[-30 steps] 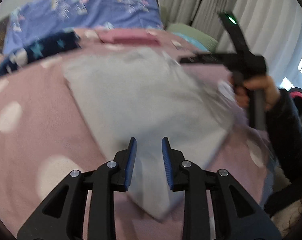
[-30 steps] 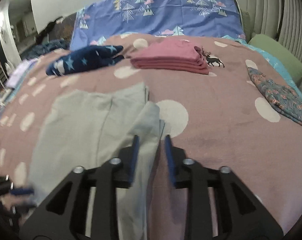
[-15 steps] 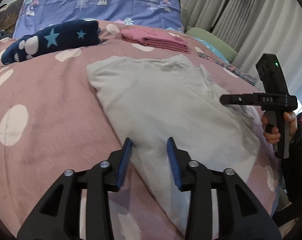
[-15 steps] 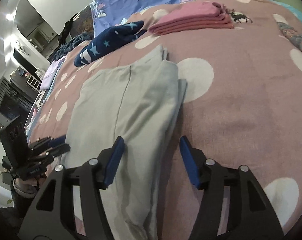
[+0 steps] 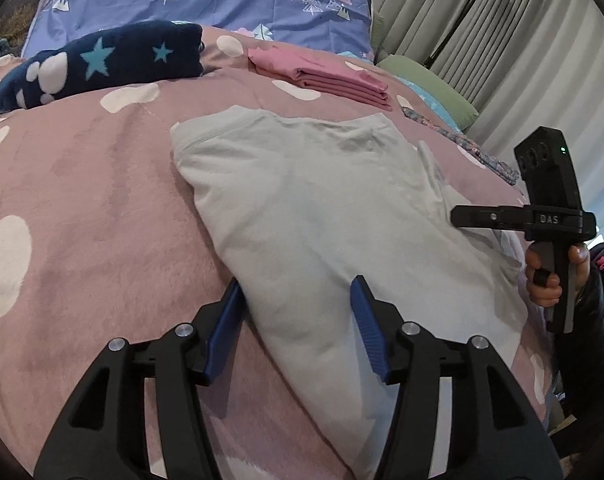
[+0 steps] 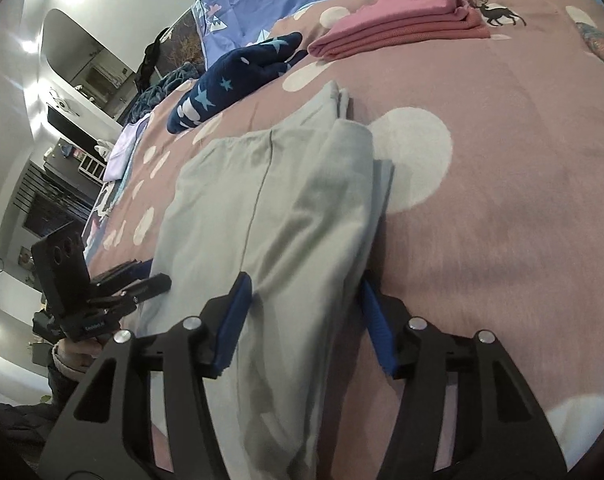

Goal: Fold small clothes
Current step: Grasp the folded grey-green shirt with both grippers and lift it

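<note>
Soft pale-grey cotton garment [image 5: 326, 216], partly folded, lies limp on a pink polka-dot fleece blanket [image 5: 86, 200]. Left gripper [image 5: 298, 320] is opening, right gripper [image 6: 306, 312] closing slightly; both straddle its near edges unpinched. Light and floppy, it likely handles best pinched at those doubled edges.

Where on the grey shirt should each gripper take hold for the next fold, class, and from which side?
Take the grey shirt by its two long folded edges at the near end. The left gripper, jaws opening, straddles the left edge; the right gripper, jaws closing, straddles the right edge. Come in low from the near side: the shirt lies flat on the pink blanket, so one finger probably has to slide beneath.
</note>
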Demonstrator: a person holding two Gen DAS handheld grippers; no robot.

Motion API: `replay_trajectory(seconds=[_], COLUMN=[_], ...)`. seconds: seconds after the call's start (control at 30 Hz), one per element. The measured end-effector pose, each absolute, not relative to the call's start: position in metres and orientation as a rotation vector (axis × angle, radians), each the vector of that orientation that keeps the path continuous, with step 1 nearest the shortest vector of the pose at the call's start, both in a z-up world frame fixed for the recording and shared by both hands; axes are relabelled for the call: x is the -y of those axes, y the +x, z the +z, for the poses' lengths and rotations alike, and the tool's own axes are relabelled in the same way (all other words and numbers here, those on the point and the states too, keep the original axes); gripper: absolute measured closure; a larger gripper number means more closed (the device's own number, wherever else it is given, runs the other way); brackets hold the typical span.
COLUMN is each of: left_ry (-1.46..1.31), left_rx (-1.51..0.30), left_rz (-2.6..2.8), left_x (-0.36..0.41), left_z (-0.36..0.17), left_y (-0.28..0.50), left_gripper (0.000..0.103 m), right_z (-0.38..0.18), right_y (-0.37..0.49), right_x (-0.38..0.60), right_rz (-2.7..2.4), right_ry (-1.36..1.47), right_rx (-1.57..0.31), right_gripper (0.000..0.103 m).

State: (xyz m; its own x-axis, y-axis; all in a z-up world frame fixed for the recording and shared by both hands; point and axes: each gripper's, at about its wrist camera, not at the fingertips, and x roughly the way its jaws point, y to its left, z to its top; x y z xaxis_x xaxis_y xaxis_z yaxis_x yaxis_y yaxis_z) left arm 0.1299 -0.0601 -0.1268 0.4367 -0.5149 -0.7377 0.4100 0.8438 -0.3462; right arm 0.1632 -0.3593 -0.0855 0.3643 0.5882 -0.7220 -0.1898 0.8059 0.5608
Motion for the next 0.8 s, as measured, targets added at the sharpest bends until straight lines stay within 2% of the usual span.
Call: replay_trajectory(seconds=[0.27, 0.3, 0.4, 0.43, 0.5, 0.53, 0.8], left_ry=[-0.247, -0.272, -0.317, -0.317, -0.263, -0.212, -0.045], left_rx=[-0.983, -0.985, -0.999, -1.001, -0.988, -0.968, -0.803], left_rz=[-0.656, -0.674, -0.699, -0.697, -0.677, -0.666, -0.646], left_x=[0.055, 0.057, 0.060, 0.062, 0.069, 0.074, 0.094], left_z=[-0.138, -0.141, -0.146, -0.145, -0.140, -0.133, -0.068], left_y=[0.156, 0.163, 0.178, 0.180, 0.175, 0.168, 0.135], left_gripper=[0.046, 0.052, 0.071, 0.072, 0.078, 0.079, 0.082], right_z=[-0.091, -0.092, -0.093, -0.093, -0.091, -0.086, -0.010], right_y=[0.183, 0.187, 0.194, 0.194, 0.189, 0.184, 0.137], right_x=[0.351, 0.352, 0.355, 0.356, 0.356, 0.354, 0.343], right_rz=[0.585, 0.598, 0.597, 0.595, 0.607, 0.607, 0.567], right_ry=[0.404, 0.408, 0.431, 0.443, 0.469, 0.457, 0.317], right_rx=[-1.069, -1.059, -1.043, -1.040, -1.036, -1.020, -0.812], right_gripper=[0.047, 0.047, 0.059, 0.069, 0.082, 0.085, 0.089])
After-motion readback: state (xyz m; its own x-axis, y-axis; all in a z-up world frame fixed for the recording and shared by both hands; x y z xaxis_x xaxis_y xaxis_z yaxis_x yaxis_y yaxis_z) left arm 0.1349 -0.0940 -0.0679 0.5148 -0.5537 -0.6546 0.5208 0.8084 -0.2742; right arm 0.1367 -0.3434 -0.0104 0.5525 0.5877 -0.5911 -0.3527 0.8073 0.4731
